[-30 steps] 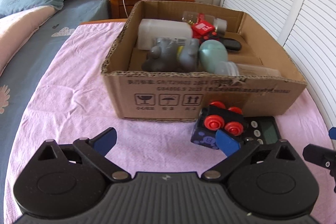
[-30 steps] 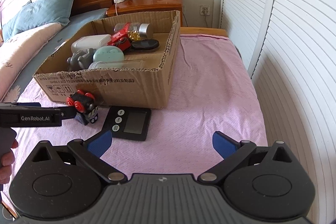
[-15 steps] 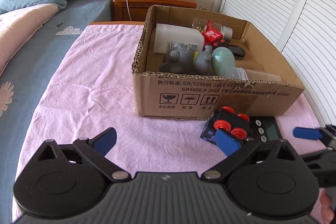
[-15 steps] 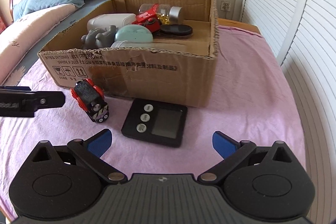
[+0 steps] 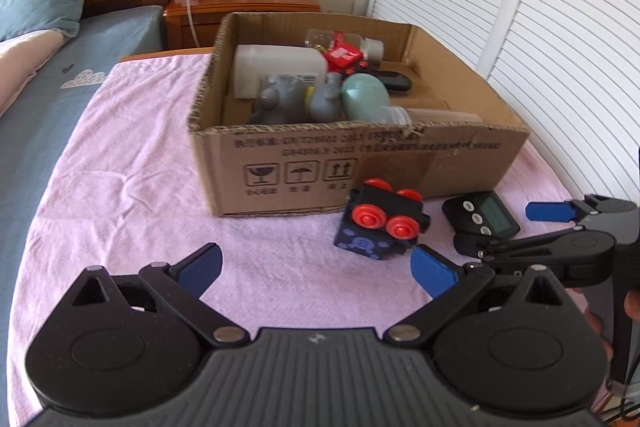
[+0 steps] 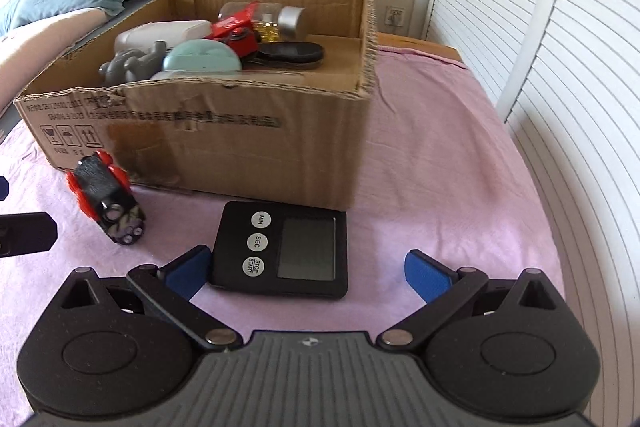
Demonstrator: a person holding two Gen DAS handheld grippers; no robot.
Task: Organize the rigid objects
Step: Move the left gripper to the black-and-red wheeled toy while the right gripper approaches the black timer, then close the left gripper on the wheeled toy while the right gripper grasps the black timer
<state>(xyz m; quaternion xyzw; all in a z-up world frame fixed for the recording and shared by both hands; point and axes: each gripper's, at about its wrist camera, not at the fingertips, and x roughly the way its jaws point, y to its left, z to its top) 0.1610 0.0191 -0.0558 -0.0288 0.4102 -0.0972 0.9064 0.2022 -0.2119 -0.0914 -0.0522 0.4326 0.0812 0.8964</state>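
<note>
Two loose items lie on the pink cloth [image 5: 120, 187] in the left wrist view: a black toy train [image 5: 380, 223] with red wheels, tipped on its side just before the cardboard box [image 5: 360, 163], and a black timer [image 5: 482, 217] beside it. The left gripper [image 5: 316, 265] gapes wide, empty. The box holds a white bottle [image 5: 276, 69], grey figures [image 5: 280, 99], and a teal case [image 5: 364, 93]. In the right wrist view, the right gripper [image 6: 306, 273] is spread wide around the timer's near edge, not clamping it.
</note>
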